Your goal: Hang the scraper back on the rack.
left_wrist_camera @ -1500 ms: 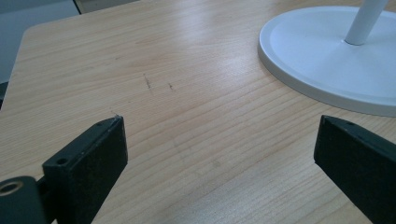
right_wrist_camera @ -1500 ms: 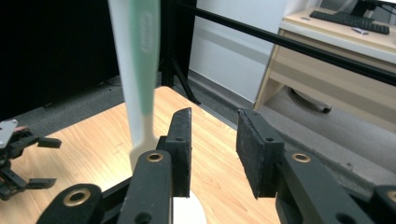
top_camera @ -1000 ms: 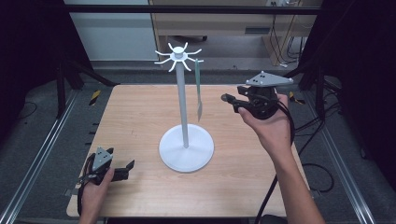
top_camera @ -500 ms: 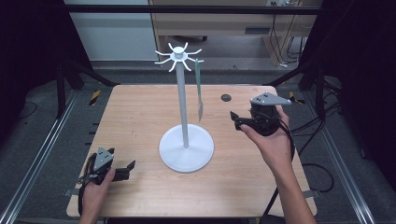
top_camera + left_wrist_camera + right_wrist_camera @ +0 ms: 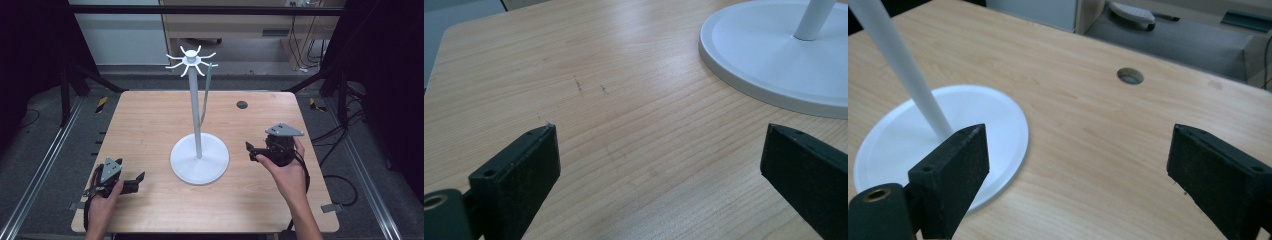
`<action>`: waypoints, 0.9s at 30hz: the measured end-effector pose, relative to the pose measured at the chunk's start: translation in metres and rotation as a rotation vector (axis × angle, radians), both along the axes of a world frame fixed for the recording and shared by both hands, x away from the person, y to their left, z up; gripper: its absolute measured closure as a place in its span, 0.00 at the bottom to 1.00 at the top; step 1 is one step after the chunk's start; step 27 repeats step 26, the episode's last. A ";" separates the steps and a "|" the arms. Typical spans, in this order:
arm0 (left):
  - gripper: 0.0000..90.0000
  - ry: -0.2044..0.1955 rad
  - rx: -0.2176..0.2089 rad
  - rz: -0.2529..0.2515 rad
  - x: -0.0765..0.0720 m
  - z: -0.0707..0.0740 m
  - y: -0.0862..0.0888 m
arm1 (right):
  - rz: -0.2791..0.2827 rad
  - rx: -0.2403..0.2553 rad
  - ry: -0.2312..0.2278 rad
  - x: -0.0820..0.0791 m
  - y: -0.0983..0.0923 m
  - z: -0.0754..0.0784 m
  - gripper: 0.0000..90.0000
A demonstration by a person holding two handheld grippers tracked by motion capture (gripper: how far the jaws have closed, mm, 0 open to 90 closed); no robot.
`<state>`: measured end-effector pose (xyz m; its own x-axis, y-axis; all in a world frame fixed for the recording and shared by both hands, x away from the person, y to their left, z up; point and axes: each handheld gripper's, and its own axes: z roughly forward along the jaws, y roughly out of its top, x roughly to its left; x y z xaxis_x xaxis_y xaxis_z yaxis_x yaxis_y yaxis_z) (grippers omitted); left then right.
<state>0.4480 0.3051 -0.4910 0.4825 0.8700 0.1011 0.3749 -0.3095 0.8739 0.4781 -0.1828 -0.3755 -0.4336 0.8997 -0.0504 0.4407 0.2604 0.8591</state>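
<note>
White metal stand (image 5: 199, 145), round flat base, thin pole, spoked hook crown: centre of pale wooden table (image 5: 150, 125). Thin grey-green strip (image 5: 206, 92) hanging from hook. Likely light, limp; best pinched mid-length. Left gripper (image 5: 134, 183), right gripper (image 5: 252, 152): both agape, empty.

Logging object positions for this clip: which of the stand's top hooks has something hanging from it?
The hook on the right side of the white stand: a thin grey-green utensil hangs down from it beside the pole. The other hooks are bare.
</note>
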 end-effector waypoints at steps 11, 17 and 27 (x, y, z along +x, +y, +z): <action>0.02 0.000 0.012 0.001 0.001 -0.001 -0.001 | 0.006 0.016 0.036 -0.008 -0.001 -0.055 0.09; 0.02 0.000 0.013 -0.009 0.001 -0.001 -0.003 | -0.028 0.015 0.070 -0.011 -0.003 -0.084 0.09; 0.03 0.022 0.011 -0.007 0.003 -0.003 -0.003 | -0.095 0.048 0.071 -0.015 -0.010 -0.101 0.10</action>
